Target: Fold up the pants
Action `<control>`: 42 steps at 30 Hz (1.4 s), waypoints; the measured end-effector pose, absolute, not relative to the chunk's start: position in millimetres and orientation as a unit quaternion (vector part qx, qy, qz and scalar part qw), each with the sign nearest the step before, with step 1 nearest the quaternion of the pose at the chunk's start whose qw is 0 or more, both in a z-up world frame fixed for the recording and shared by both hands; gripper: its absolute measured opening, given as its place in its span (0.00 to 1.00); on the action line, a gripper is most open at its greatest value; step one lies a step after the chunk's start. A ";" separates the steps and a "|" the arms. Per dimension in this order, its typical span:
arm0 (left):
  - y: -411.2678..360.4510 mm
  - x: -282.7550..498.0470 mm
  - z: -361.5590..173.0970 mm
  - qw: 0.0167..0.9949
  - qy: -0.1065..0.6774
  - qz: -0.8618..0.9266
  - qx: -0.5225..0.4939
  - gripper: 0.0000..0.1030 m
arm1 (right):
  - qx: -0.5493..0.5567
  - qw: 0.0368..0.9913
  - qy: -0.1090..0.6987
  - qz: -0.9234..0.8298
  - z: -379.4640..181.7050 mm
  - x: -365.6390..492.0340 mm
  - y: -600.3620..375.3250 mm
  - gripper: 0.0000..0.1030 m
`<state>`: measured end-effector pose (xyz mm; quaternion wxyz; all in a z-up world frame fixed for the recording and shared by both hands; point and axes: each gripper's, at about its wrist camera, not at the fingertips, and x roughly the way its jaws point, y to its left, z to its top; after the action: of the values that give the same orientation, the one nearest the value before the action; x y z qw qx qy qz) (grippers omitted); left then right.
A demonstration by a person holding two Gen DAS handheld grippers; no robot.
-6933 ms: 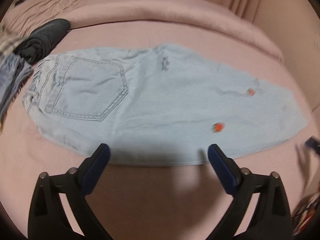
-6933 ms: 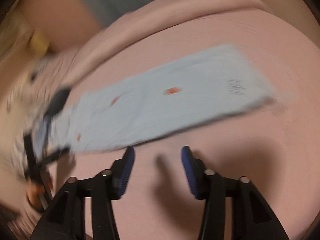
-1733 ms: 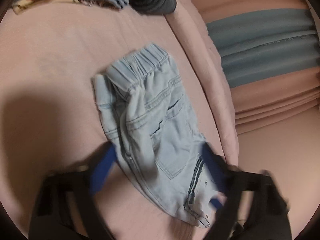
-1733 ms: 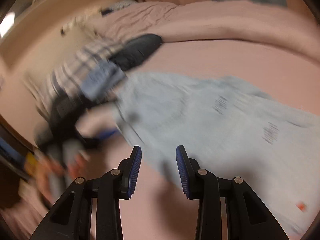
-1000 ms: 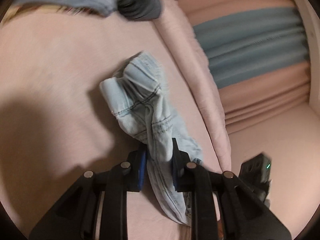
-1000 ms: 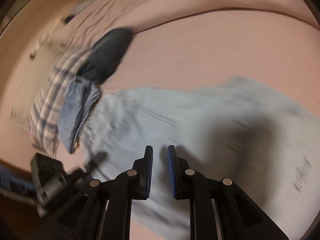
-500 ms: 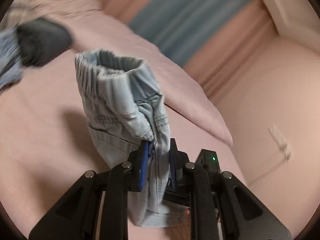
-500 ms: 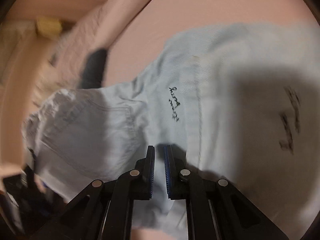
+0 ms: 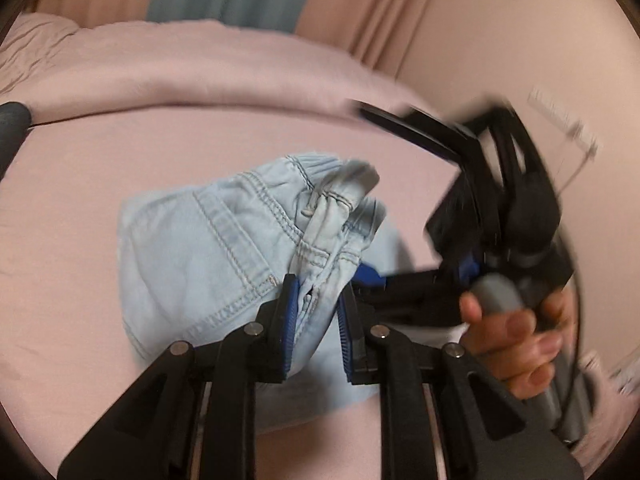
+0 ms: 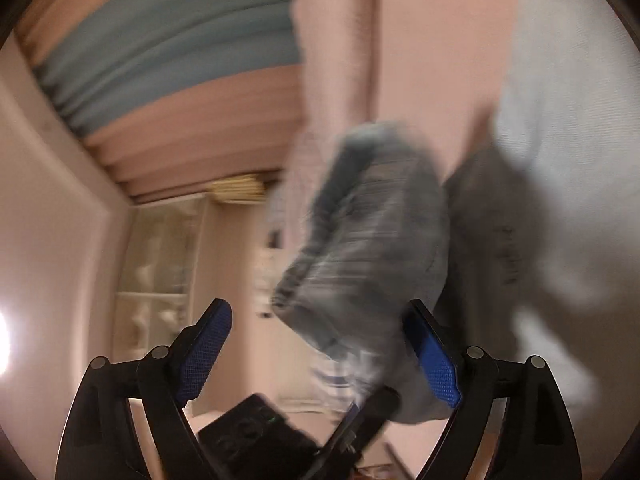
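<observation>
The light blue denim pants hang bunched over the pink bed, waistband end up. My left gripper is shut on the pants near the waistband seam. My right gripper is open and empty, its blue pads wide apart. It shows blurred at the right of the left wrist view, held by a hand. In the right wrist view the pants are a blurred grey-blue mass just beyond the fingers.
The pink bed sheet lies below, with a rolled pink duvet behind it. A dark garment sits at the left edge. Curtains and a shelf show in the right wrist view.
My right gripper has let go of the pants and opened wide. My left gripper has carried the waistband end over toward the right gripper.
</observation>
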<state>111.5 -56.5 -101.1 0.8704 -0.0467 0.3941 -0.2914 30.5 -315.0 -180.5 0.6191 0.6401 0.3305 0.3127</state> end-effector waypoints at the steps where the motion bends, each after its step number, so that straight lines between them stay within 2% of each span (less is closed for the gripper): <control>1: -60.1 111.4 -105.1 0.868 0.402 -0.290 -0.038 0.19 | 0.624 0.635 0.346 0.297 -179.4 29.5 -314.5 0.84; 2: -61.2 110.0 -106.5 0.867 0.405 -0.289 -0.036 0.21 | 0.595 0.662 0.363 0.275 -175.4 29.4 -314.1 0.68; 3: -55.2 105.9 -106.9 0.867 0.403 -0.289 -0.044 0.23 | 0.569 0.684 0.375 0.261 -171.3 28.9 -315.8 0.57; 4: -49.6 105.4 -103.6 0.865 0.406 -0.290 -0.059 0.28 | 0.546 0.701 0.386 0.248 -167.3 31.1 -314.4 0.38; 6: -32.0 105.0 -98.1 0.855 0.415 -0.294 -0.101 0.53 | 0.522 0.723 0.392 0.226 -161.5 33.4 -318.2 0.31; 8: -13.3 95.6 -91.2 0.857 0.404 -0.286 -0.143 0.67 | 0.502 0.742 0.391 0.212 -152.0 30.1 -325.5 0.27; 10: 4.0 92.1 -85.4 0.860 0.393 -0.276 -0.174 0.74 | 0.478 0.762 0.380 0.215 -135.5 26.1 -324.9 0.26; 14: 29.3 97.9 -87.6 0.859 0.398 -0.236 -0.221 0.75 | 0.422 0.809 0.340 0.227 -94.7 -0.4 -328.8 0.26; 17: 26.6 98.3 -95.3 0.849 0.412 -0.230 -0.237 0.75 | 0.411 0.827 0.321 0.208 -92.8 -18.5 -349.1 0.26; 24: 0.0 111.6 -116.1 0.841 0.452 -0.218 -0.203 0.75 | 0.435 0.806 0.379 0.131 -161.8 -37.2 -382.1 0.26; 30: 3.4 139.1 -113.9 0.841 0.459 -0.198 -0.206 0.75 | 0.426 0.797 0.415 0.109 -185.4 -31.2 -394.7 0.26; 33: 10.5 150.1 -100.2 0.852 0.444 -0.192 -0.201 0.75 | 0.412 0.799 0.427 0.101 -170.6 -39.3 -405.3 0.37; 35: 10.3 162.1 -92.8 0.855 0.437 -0.198 -0.198 0.75 | 0.366 0.827 0.422 0.068 -151.7 -52.4 -412.5 0.52; 37: 6.1 176.7 -86.7 0.851 0.437 -0.217 -0.196 0.75 | 0.300 0.869 0.391 0.035 -127.0 -62.9 -410.3 0.52; 40: -10.6 206.9 -90.8 0.821 0.460 -0.268 -0.204 0.75 | 0.252 0.898 0.349 0.096 -98.0 -60.8 -391.9 0.52; 42: -21.3 231.1 -104.9 0.805 0.487 -0.266 -0.210 0.75 | 0.239 0.894 0.345 0.159 -92.6 -44.3 -371.2 0.42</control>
<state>231.1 -21.3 -104.9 0.8052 -0.2101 0.4868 -0.2657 -44.3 -371.2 -92.6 0.8937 0.2390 0.3450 0.1588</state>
